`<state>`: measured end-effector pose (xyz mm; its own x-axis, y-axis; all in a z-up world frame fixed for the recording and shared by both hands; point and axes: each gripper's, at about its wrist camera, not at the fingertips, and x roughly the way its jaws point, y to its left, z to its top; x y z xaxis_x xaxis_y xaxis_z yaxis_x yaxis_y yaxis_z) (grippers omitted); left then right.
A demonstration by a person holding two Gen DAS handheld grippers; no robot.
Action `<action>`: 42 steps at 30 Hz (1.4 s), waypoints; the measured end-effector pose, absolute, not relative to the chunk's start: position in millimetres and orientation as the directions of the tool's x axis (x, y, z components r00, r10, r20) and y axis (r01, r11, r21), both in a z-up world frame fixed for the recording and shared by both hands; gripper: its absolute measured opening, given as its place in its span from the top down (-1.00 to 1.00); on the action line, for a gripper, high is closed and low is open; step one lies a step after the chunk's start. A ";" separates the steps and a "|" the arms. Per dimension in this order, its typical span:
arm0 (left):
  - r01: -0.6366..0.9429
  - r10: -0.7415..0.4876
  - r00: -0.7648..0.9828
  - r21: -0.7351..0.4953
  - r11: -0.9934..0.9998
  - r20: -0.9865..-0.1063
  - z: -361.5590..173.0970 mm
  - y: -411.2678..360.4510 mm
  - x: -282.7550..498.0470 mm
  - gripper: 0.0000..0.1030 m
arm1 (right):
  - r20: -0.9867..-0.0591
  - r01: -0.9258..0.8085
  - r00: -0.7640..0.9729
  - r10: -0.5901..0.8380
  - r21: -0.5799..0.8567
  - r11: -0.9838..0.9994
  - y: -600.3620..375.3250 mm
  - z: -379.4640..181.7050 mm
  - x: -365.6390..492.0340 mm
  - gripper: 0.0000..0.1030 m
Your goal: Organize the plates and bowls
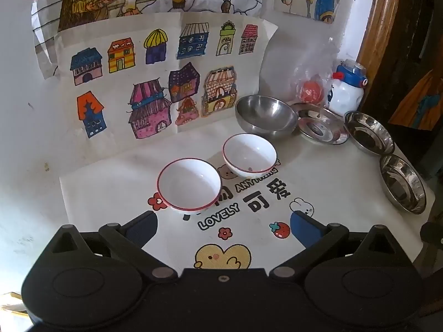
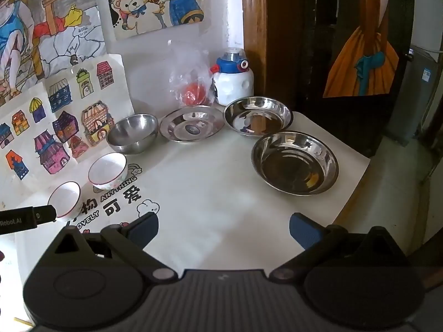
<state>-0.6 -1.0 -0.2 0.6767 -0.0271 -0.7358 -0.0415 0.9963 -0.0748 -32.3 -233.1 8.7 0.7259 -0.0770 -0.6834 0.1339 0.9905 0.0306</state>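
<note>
1. Up top, the wall (image 1: 22, 83) fills the upper left of the left view, with house drawings (image 1: 155, 83) taped on it.
2. Below it, the table (image 2: 210, 193) fills the middle of both views, under a white cloth with cartoon prints (image 1: 221, 257).
3. Low in the left view is the left gripper (image 1: 223, 228); its blue pads (image 1: 303, 228) are spread wide and hold nothing.
4. Low in the right view is the right gripper (image 2: 223, 228); its pads are spread wide too and hold nothing.
5. At the right of the right view sits the near steel plate (image 2: 295, 163), with the far steel plate (image 2: 258, 116) just above it.
6. The flat steel plate (image 2: 191, 123) sits in the middle of that view, near the top of the table.
7. Just left of it is the steel bowl (image 2: 132, 133), close to the wall.
8. The near white bowl (image 1: 189, 184) sits in the middle of the left view, right above the left gripper.
9. The far white bowl (image 1: 249, 153) is just up and right of it, and they do not touch.
10. The white bottle (image 2: 234, 80) with a blue cap stands in the upper middle of the right view.
11. A clear bag (image 2: 191, 83) with something red inside sits just left of the bottle.
</note>
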 end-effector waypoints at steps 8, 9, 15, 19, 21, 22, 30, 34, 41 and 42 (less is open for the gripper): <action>-0.060 -0.029 0.669 -0.092 0.994 -0.743 0.0 2.0 -0.1 -0.98 | -0.683 0.132 0.727 -0.073 0.034 0.991 -233.5 8.3 -31.7 -1.00; -0.061 -0.028 0.668 -0.092 0.994 -0.744 0.1 2.0 -0.1 -0.98 | -0.683 0.131 0.727 -0.072 0.035 0.991 -233.7 8.2 -31.5 -1.00; -0.065 -0.025 0.672 -0.093 0.994 -0.740 0.3 3.2 -0.3 -0.98 | -0.681 0.129 0.728 -0.072 0.033 0.991 -229.5 6.3 -32.0 -1.00; -0.068 -0.023 0.671 -0.093 0.993 -0.741 0.3 2.3 -0.7 -0.98 | -0.682 0.128 0.727 -0.071 0.033 0.991 -229.2 6.5 -31.7 -1.00; -0.069 -0.023 0.670 -0.093 0.993 -0.742 0.4 2.7 -0.3 -0.98 | -0.683 0.129 0.727 -0.071 0.034 0.991 -228.8 6.4 -31.9 -1.00; -0.069 -0.023 0.671 -0.093 0.993 -0.741 -0.1 2.1 -1.5 -0.98 | -0.683 0.128 0.727 -0.071 0.034 0.991 -229.3 6.3 -31.7 -1.00; -0.064 -0.025 0.673 -0.092 0.994 -0.739 -0.7 0.9 -2.8 -0.98 | -0.684 0.127 0.726 -0.070 0.033 0.991 -229.5 6.2 -31.9 -1.00; -0.063 -0.028 0.670 -0.094 0.994 -0.742 -0.4 1.4 -2.4 -0.98 | -0.684 0.124 0.726 -0.069 0.032 0.992 -227.6 4.9 -31.6 -1.00; -0.061 -0.029 0.670 -0.094 0.994 -0.742 -0.7 1.2 -2.8 -0.98 | -0.685 0.124 0.726 -0.069 0.031 0.992 -228.7 5.6 -31.7 -1.00; -0.061 -0.030 0.670 -0.095 0.994 -0.742 -1.0 1.5 -2.3 -0.98 | -0.685 0.124 0.725 -0.069 0.031 0.992 -228.9 5.8 -31.6 -1.00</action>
